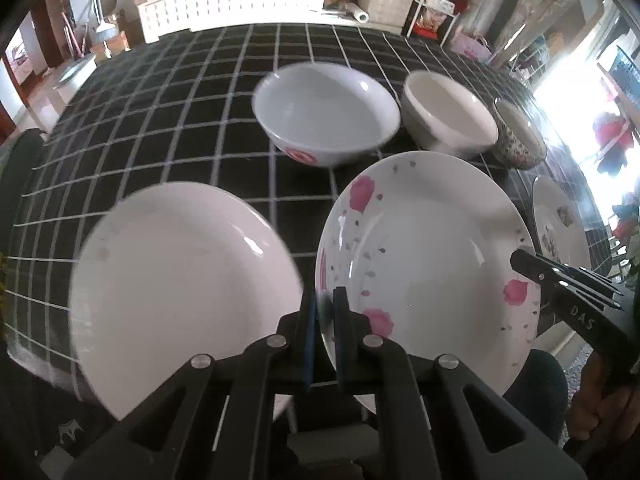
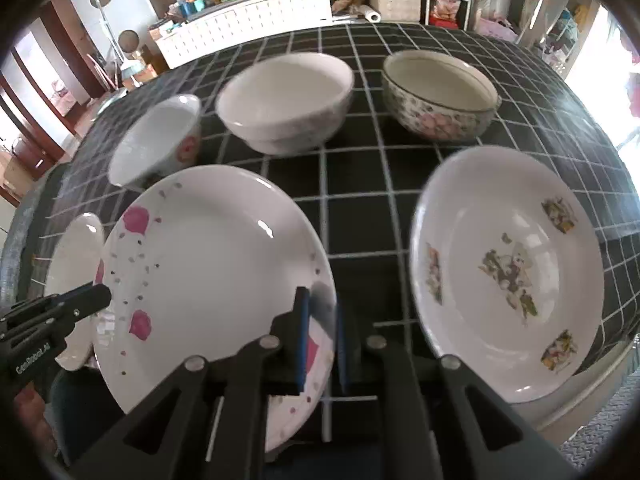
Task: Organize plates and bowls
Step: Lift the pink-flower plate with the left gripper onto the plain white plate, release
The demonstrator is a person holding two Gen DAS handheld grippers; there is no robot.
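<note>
A white plate with pink flowers [image 1: 424, 256] [image 2: 212, 264] is held between both grippers above the black checked tablecloth [image 1: 168, 128]. My left gripper [image 1: 325, 320] is shut on its left rim. My right gripper [image 2: 322, 320] is shut on its right rim; it also shows in the left wrist view [image 1: 524, 262]. A plain white plate [image 1: 180, 280] [image 2: 76, 268] lies to the left. A plate with brown motifs [image 2: 508, 272] [image 1: 558, 224] lies to the right. Behind stand a white bowl with a red mark [image 1: 326, 114] [image 2: 160, 140], a plain white bowl [image 1: 448, 114] [image 2: 286, 100] and a flowered bowl [image 2: 438, 94] [image 1: 518, 136].
The table's near edge runs just under the plates. A white cabinet [image 1: 240, 4] and cluttered shelves [image 1: 432, 4] stand beyond the far edge. A bright window is at the right.
</note>
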